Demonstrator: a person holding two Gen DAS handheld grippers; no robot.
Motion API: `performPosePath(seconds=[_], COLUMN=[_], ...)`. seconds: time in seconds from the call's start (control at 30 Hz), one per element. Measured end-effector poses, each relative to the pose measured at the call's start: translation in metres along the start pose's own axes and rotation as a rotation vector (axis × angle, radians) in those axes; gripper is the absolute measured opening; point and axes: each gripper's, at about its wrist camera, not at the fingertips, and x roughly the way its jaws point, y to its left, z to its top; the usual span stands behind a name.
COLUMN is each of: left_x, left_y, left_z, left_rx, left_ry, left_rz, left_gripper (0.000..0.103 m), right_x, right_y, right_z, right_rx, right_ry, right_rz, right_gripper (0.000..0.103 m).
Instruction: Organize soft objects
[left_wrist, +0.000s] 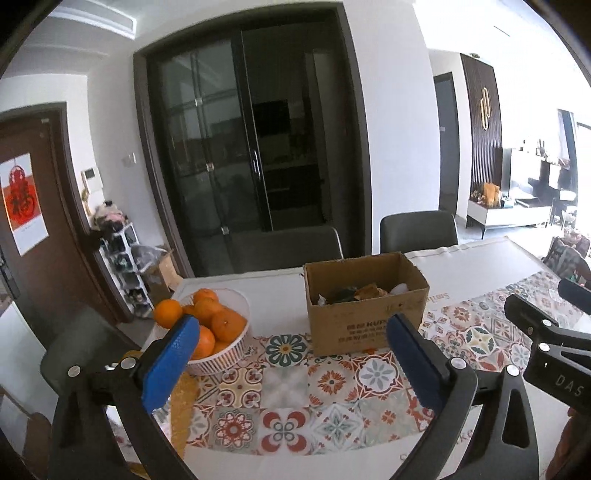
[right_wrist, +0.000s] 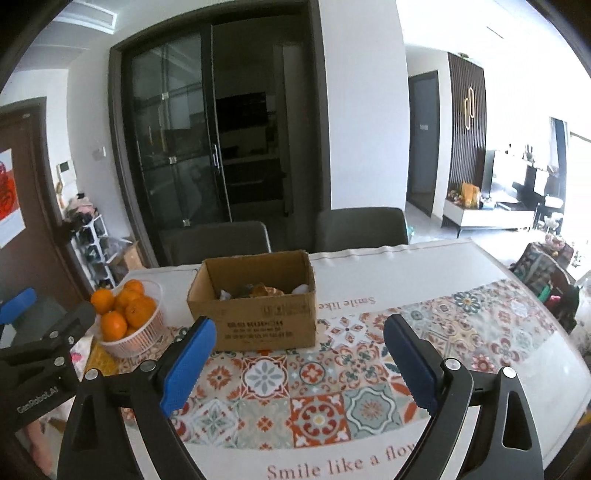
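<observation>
Here, cardboard box (right_wrist: 255, 295) holding soft items (right_wrist: 258, 290), bowl (left_wrist: 221, 354) of oranges (left_wrist: 214, 317), left gripper (left_wrist: 291, 358) and right gripper (right_wrist: 299, 362) spread apart, empty.

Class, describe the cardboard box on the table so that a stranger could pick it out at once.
Find the table with the patterned tile cloth. At its far side, before two dark chairs, stands the cardboard box, open-topped with soft things inside. Unlike the white bowl of oranges to its left, it is brown, square-cornered and printed.

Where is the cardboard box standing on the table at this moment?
In both wrist views the cardboard box stands upright near the far middle of the table, partly on the patterned tile cloth, to the right of the bowl of oranges.
</observation>
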Motion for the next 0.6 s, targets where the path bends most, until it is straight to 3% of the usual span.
performPosePath(seconds=[0.3, 0.6], left_x=[-0.068, -0.121], left_y=[-0.003, -0.009], left_z=[-0.025, -0.053], left_rx=[-0.021, -0.042], left_ry=[-0.039, -0.026], left_rz=[0.027, 0.018], left_gripper=[0.103, 0.103], right_x=[-0.06, -0.114], right_y=[-0.009, -0.019], right_z=[-0.027, -0.054], right_rx=[-0.001, -0.016], right_ry=[-0.02, -0.04], right_rz=[0.035, 0.037], right_gripper=[0.093, 0.093])
